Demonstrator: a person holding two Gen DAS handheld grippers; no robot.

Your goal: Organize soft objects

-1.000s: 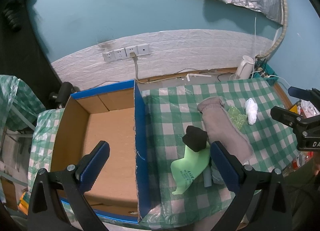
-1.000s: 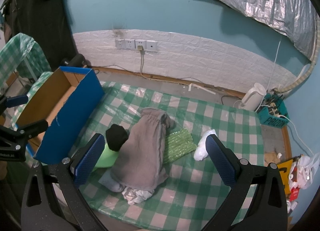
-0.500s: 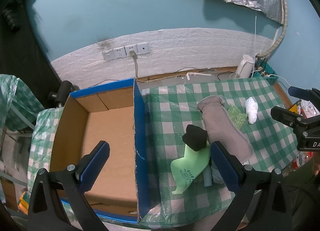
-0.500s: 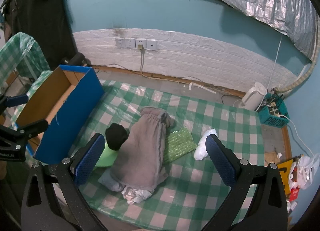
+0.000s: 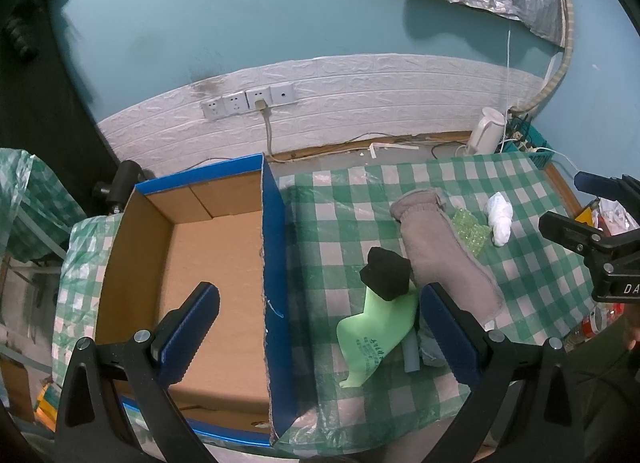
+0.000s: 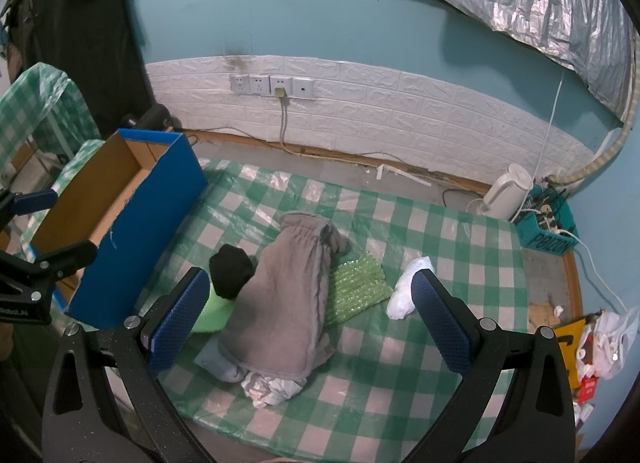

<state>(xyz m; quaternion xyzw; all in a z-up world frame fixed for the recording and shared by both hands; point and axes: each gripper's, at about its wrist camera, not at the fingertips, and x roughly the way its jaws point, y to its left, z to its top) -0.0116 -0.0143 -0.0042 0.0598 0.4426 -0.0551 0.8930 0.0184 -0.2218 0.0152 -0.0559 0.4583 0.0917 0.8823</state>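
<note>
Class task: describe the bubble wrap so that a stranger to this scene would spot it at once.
Find the green checked cloth and the long grey garment lying across its middle. Tucked against that garment, on the side away from the blue box, lies the bubble wrap: the only bumpy, see-through green sheet.

Ahead of the right gripper (image 6: 306, 317), between its spread fingers, a grey garment (image 6: 286, 303) lies bunched lengthwise. A black bundle (image 6: 231, 270) rests on a light-green piece (image 6: 212, 313) by its left finger. Green bubble wrap (image 6: 358, 287) and a white wad (image 6: 408, 289), perhaps a bag, lie toward the right finger.
</note>
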